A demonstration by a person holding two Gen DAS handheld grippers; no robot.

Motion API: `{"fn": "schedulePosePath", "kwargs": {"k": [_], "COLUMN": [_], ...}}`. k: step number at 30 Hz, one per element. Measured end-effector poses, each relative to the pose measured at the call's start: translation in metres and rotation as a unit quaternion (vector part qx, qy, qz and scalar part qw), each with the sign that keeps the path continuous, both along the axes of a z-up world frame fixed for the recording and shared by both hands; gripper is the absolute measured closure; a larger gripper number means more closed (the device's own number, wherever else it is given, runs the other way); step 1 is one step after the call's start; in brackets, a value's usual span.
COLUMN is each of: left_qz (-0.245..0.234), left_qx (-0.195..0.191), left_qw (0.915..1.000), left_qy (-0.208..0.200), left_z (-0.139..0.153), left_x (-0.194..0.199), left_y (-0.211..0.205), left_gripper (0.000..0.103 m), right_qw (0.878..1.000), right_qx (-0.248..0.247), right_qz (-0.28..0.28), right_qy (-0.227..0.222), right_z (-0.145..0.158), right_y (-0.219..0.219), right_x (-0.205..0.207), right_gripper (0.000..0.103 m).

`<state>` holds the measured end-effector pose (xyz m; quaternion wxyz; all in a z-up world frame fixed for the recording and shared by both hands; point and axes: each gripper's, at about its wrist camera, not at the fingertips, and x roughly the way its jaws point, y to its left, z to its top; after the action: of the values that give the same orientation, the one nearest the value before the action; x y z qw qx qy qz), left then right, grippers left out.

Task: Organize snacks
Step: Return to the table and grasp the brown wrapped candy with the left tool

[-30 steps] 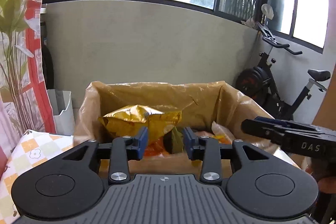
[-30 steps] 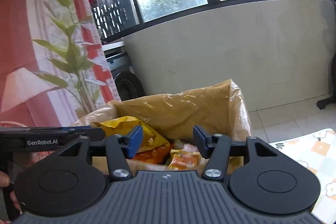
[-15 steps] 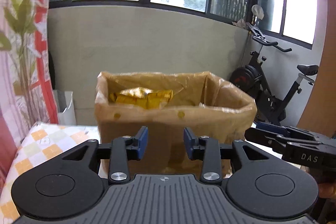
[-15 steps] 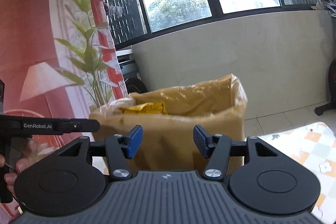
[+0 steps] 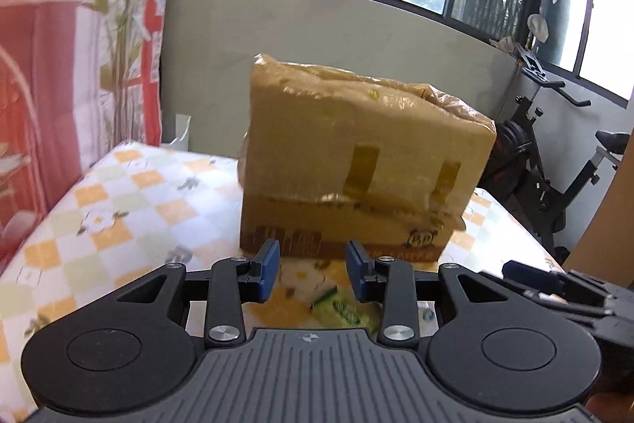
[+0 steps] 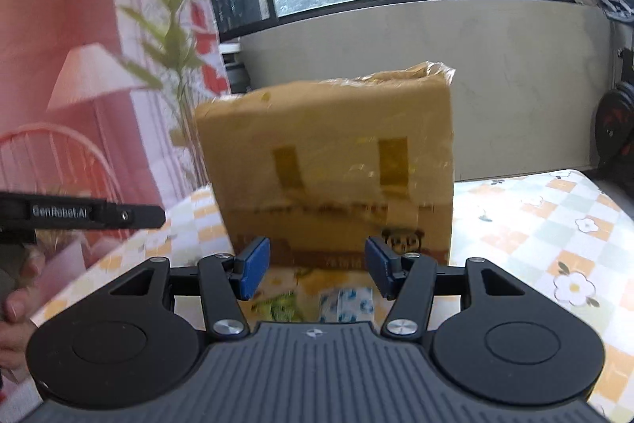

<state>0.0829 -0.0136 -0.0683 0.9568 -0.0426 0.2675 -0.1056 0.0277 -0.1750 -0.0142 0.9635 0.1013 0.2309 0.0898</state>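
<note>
A cardboard box (image 5: 356, 165) lined with a brown plastic bag stands on the checked tablecloth (image 5: 119, 209); the right wrist view shows the same box (image 6: 337, 161) from its front. Its contents are hidden from this low angle. My left gripper (image 5: 313, 274) is open and empty, hovering short of the box above a green snack packet (image 5: 342, 310). My right gripper (image 6: 317, 272) is also open and empty, over a green packet (image 6: 279, 304) and a blue-and-white packet (image 6: 348, 304) on the table.
A floral curtain (image 5: 79, 66) hangs at the left. An exercise bike (image 5: 554, 161) stands beyond the table at the right. A grey wall (image 6: 515, 86) under windows lies behind the box. A person's hand (image 6: 16, 320) holds the other gripper at the left edge.
Both grippers have pulled back from over the box and dropped lower. The snacks inside have gone out of sight and packets on the table have come into view. Jaw gaps are unchanged.
</note>
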Motion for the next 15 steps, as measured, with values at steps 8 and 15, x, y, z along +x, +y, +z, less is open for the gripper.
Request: {"fn": "schedulePosePath", "kwargs": {"k": [8, 15], "left_qz": [-0.012, -0.018], "left_qx": [0.009, 0.010], "left_qw": [0.9999, 0.9989], "left_qy": [0.000, 0.043], "left_z": [-0.006, -0.036], "left_x": [-0.010, 0.012], "left_y": [0.000, 0.005], "left_gripper": [0.064, 0.064], "right_qw": [0.997, 0.993], "right_qx": [-0.053, -0.067], "right_qz": [0.044, 0.049], "right_qy": [0.024, 0.087], "right_z": [-0.008, -0.046], "right_y": [0.024, 0.026], "right_x": [-0.005, 0.004], "right_gripper": [0.046, 0.046]}}
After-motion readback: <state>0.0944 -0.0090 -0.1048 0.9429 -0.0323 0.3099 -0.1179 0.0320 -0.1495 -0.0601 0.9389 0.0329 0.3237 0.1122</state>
